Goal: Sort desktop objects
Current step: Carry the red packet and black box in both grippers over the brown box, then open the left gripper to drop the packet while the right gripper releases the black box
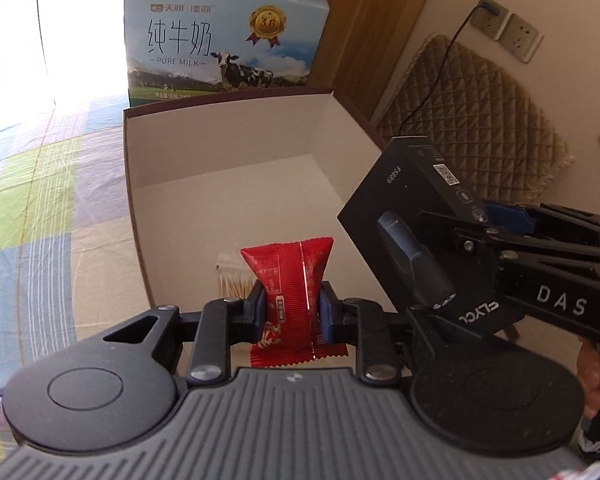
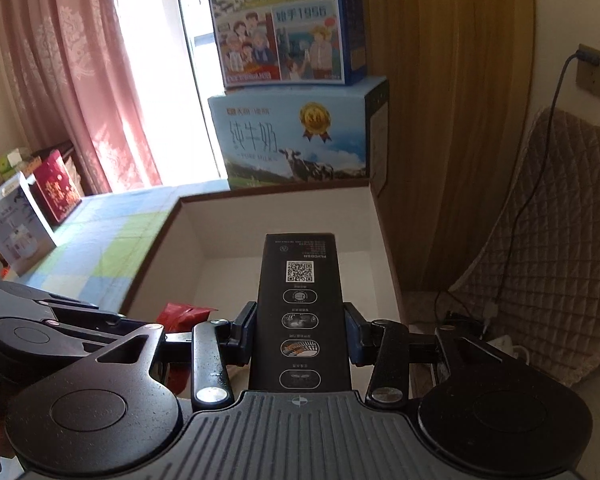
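A: Left gripper point(image 1: 292, 312)?
B: Clamped on red snack packet point(image 1: 290, 280), held above white tray box point(image 1: 220, 152), near its front edge.
A: Right gripper point(image 2: 300, 332)?
B: Closed on black shaver box point(image 2: 300, 312), over same tray, right side.

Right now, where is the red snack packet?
The red snack packet is clamped in the left gripper, above the near end of the open white box, left of the black carton.
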Tool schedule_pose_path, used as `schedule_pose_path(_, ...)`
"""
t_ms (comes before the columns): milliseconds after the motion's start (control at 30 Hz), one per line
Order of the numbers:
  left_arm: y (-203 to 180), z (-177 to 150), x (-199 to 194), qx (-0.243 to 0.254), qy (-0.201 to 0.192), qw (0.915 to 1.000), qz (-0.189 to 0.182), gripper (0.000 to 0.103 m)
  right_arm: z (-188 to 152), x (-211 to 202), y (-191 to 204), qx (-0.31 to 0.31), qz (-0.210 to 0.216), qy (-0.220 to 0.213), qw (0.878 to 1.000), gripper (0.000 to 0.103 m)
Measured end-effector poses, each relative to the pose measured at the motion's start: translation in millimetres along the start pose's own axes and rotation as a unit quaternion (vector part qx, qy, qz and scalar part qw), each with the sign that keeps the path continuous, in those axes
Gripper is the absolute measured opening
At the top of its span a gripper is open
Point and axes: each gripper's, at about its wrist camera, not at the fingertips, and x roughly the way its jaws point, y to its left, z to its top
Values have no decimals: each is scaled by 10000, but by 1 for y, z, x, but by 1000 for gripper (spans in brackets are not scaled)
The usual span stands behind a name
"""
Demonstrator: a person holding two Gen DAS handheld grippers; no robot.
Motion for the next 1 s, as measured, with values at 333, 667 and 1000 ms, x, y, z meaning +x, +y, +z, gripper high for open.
schedule_pose_path(333,-3,9,52,-11,421,9987,280,22,5,40,-18,-73,2,310,9995,40)
schedule_pose_path(667,-3,18,81,12,622,9975,325,27,6,55,-25,-76,-32,400,9992,40)
schedule_pose_path(1000,0,23,81,134,603,9966,545,42,6,71,-20,-218,-202,523,9982,41)
